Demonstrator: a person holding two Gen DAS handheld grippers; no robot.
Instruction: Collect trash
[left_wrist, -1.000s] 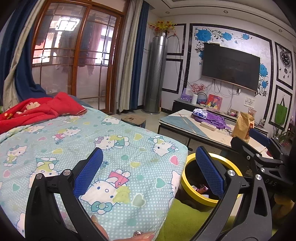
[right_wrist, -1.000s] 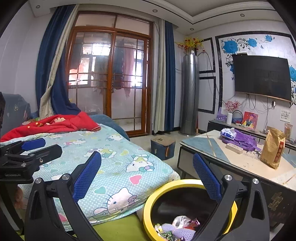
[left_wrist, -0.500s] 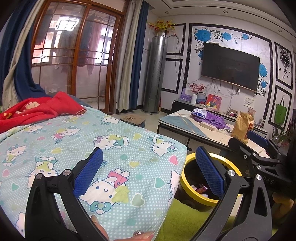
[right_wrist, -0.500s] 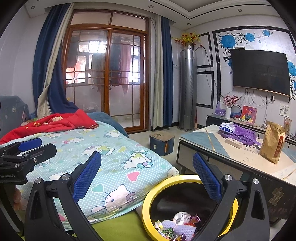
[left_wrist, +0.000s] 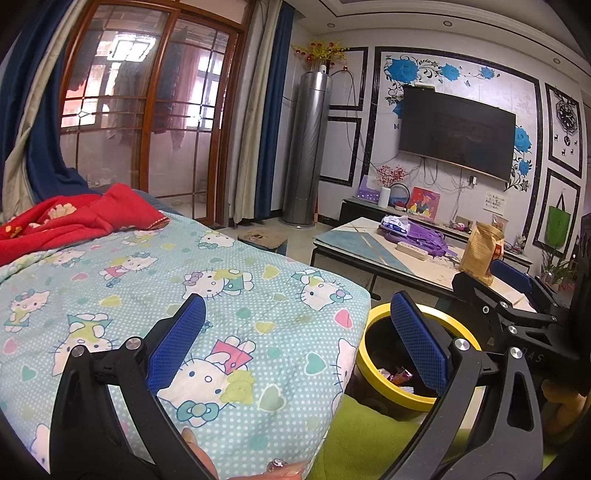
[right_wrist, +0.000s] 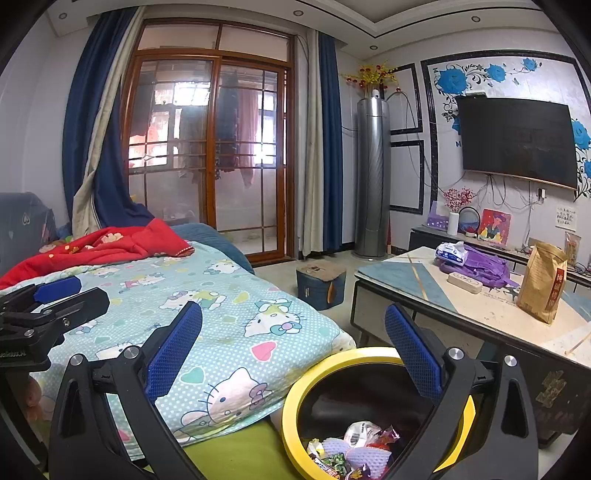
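Observation:
A black trash bin with a yellow rim (right_wrist: 295, 384) stands beside the bed, holding several wrappers (right_wrist: 354, 446); it also shows in the left wrist view (left_wrist: 373, 373). My left gripper (left_wrist: 295, 339) is open and empty above the Hello Kitty bedspread (left_wrist: 229, 280), left of the bin. My right gripper (right_wrist: 291, 347) is open and empty, held above the bin's near rim. Each gripper shows in the other's view: the right one (left_wrist: 517, 295) at the right edge, the left one (right_wrist: 48, 299) at the left edge.
A red blanket (left_wrist: 74, 218) lies at the bed's far end. A low table (right_wrist: 480, 314) at the right carries a brown paper bag (right_wrist: 543, 280), a purple cloth (right_wrist: 476, 266) and a power strip. A small box stool (right_wrist: 321, 284) stands on the floor.
The right wrist view has risen and drifted slightly, showing more of the bin's contents. The left gripper has barely moved. Both stay open.

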